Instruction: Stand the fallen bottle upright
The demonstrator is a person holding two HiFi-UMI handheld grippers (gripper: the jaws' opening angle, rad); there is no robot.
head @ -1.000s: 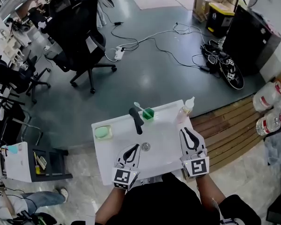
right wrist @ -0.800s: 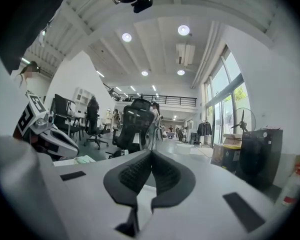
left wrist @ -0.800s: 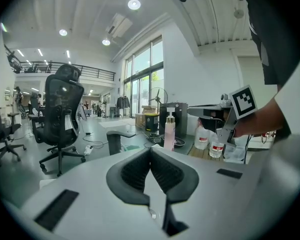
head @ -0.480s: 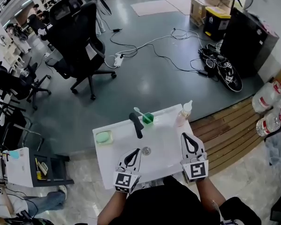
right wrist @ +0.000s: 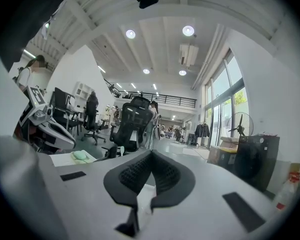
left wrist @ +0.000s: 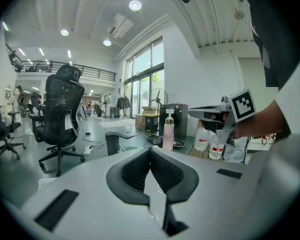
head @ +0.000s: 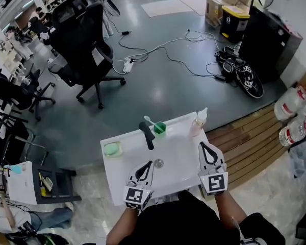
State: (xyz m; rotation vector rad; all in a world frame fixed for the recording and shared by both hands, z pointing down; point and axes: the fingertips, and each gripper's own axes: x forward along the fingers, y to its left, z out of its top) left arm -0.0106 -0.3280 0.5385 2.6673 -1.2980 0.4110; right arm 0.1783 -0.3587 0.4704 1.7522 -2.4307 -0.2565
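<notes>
Since the earlier frame the right gripper (head: 203, 145) has been closed fully; its jaws now meet with nothing between them. The left gripper (head: 149, 163) is likewise closed and empty. Both are held over the near part of the white rectangular basin top (head: 181, 144). The pale pink plastic pump bottle (head: 198, 123) is seen upright at the far right corner, apart from both grippers. A black faucet (head: 147, 133) and a green square cup (head: 160, 128) are noted at the far edge. The basin is surrounded by glossy grey floor (head: 158, 86), with a black office chair (head: 89, 40) beyond and wooden slat decking (head: 247, 137) to the right.
</notes>
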